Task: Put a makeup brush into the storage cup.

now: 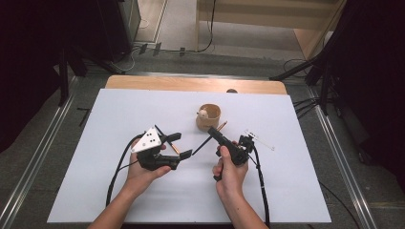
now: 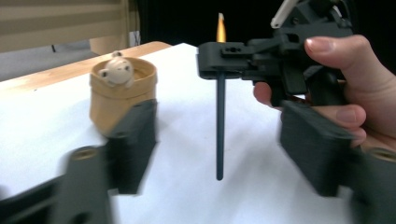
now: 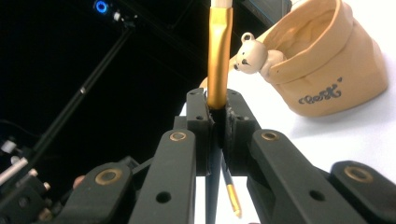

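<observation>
High view: your right gripper [image 1: 216, 135] holds a paintbrush [image 1: 206, 141] mid-table, just before the tan pouch [image 1: 209, 117] toward the far edge. Left gripper view: your jaws stand wide, empty. Right gripper view: jaws clamped on the brush's gold ferrule.

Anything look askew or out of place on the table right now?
Nothing spilled or damaged. The tan pouch stands upright with its bear charm at the rim. The right gripper clamps a paintbrush; a second brush lies loose by the open left gripper.
</observation>
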`<state>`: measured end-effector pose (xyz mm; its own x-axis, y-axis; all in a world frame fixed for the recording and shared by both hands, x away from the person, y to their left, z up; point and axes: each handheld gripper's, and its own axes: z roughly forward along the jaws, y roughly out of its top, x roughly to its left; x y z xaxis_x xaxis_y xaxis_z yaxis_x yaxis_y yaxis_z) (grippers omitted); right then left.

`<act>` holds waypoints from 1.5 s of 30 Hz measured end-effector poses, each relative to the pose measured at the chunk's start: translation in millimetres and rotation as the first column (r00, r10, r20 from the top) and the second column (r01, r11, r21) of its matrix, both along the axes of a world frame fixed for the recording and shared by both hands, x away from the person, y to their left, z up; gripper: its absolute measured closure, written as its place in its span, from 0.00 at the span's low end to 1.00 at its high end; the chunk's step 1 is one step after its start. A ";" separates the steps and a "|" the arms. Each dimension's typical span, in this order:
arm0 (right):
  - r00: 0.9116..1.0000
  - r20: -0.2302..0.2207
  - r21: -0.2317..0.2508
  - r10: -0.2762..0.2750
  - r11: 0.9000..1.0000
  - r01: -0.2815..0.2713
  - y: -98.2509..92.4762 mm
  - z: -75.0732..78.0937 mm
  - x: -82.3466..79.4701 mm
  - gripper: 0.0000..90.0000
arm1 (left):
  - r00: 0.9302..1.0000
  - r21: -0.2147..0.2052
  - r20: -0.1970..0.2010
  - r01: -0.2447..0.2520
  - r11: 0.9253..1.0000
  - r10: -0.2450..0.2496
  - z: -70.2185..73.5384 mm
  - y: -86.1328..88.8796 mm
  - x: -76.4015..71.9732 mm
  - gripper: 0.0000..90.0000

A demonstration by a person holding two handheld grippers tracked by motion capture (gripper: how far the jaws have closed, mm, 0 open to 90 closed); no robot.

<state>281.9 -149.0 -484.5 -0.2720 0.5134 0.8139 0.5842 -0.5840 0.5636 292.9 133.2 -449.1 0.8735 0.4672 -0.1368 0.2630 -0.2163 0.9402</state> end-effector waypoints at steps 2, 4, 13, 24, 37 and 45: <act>1.000 0.020 -0.047 -0.009 0.999 0.010 -0.1 1.0 -0.4 0.93 | 1.000 0.003 0.006 0.010 1.000 -0.010 -0.9 5.8 0.5 0.09; 0.999 0.036 -0.091 -0.004 0.996 0.007 -0.6 1.5 0.2 0.93 | 1.000 -0.003 0.017 -0.005 1.000 0.005 -1.5 12.7 -0.4 0.00; 0.981 0.189 -0.322 0.031 0.946 0.032 0.1 19.1 -1.9 0.93 | 0.995 -0.002 0.054 -0.087 0.996 0.087 -3.7 46.3 -7.4 0.00; 0.957 0.287 -0.492 0.039 0.864 0.112 -6.1 32.0 9.7 0.93 | 0.985 -0.008 0.065 -0.158 0.987 0.158 -10.5 83.7 -16.2 0.00; 0.951 0.307 -0.555 0.020 0.816 0.162 -16.2 39.1 30.5 0.93 | 0.972 0.000 0.081 -0.223 0.975 0.223 -16.1 113.0 -25.7 0.00; 0.947 0.321 -0.577 0.023 0.797 0.177 -18.2 45.0 43.5 0.93 | 0.965 0.003 0.089 -0.249 0.968 0.248 -17.5 128.5 -34.9 0.00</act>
